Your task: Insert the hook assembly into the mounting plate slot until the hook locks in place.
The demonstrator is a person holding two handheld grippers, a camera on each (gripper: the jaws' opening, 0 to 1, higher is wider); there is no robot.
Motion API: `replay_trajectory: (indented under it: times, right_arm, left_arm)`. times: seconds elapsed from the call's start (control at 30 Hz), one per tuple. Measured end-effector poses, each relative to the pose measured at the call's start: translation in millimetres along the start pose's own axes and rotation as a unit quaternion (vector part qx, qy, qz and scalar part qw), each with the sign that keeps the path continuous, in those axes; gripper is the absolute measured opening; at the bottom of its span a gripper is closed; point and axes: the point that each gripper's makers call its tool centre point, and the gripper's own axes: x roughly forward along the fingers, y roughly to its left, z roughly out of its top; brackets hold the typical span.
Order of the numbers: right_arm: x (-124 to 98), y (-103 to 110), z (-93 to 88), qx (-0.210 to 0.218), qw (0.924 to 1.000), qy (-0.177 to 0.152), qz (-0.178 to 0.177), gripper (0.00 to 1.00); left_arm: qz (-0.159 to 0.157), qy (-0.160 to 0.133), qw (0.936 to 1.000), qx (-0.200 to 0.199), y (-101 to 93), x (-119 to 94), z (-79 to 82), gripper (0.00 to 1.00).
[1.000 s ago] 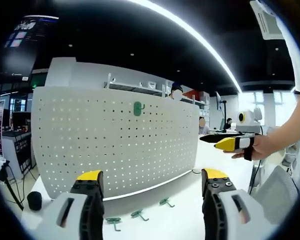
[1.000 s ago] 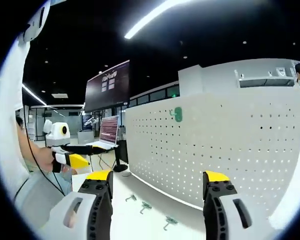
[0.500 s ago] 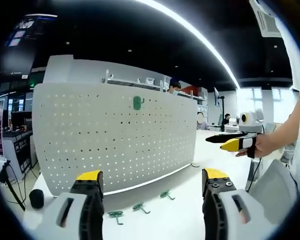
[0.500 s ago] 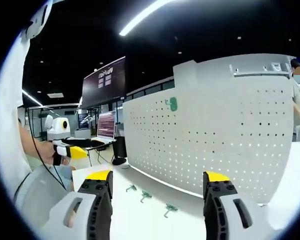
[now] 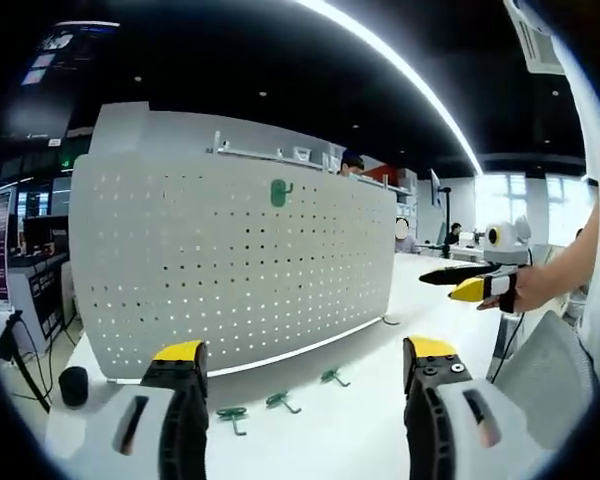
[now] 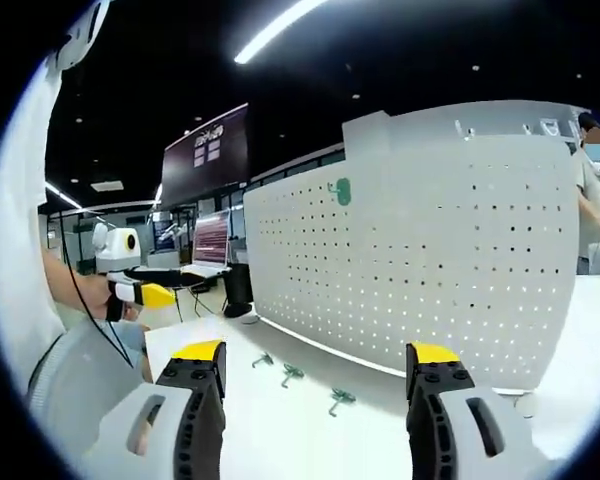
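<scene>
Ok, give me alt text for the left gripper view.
A white pegboard stands on a white table with one green hook mounted near its top. Three loose green hooks lie at its foot, beyond the open left claw.

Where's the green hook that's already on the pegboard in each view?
Left gripper view: the mounted hook sits near the top of the pegboard, around mid-width.
Right gripper view: the same hook sits near the pegboard's top, toward its left end.
Shared landmark: three loose hooks on the table below the pegboard.
</scene>
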Motion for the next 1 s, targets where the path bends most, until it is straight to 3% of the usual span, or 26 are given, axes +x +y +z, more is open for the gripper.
replay_trajectory:
  times: [0.13, 0.27, 0.67, 1.0]
  right_arm:
    - [-3, 0, -10.1, 0.003, 0.9998, 0.019, -0.003, 0.71]
    - [-8, -4, -28.5, 0.013, 0.9981, 0.059, -0.008, 0.71]
    - [-18, -6, -57.3, 0.036, 0.9941, 0.101, -0.018, 0.72]
    - [-22, 0, -66.2, 0.043, 0.9923, 0.115, -0.017, 0.71]
  left_arm:
    - [0.003, 0.004, 1.0000, -0.003, 1.9, -1, -2.7, 0.81]
    - [0.004, 0.016, 0.9999, 0.002, 2.5, -3, -6.5, 0.81]
    - [-0.002, 0.060, 0.9982, -0.002, 3.7, -8, -26.4, 0.81]
    - [0.003, 0.077, 0.9970, -0.010, 6.0, -12, -35.5, 0.81]
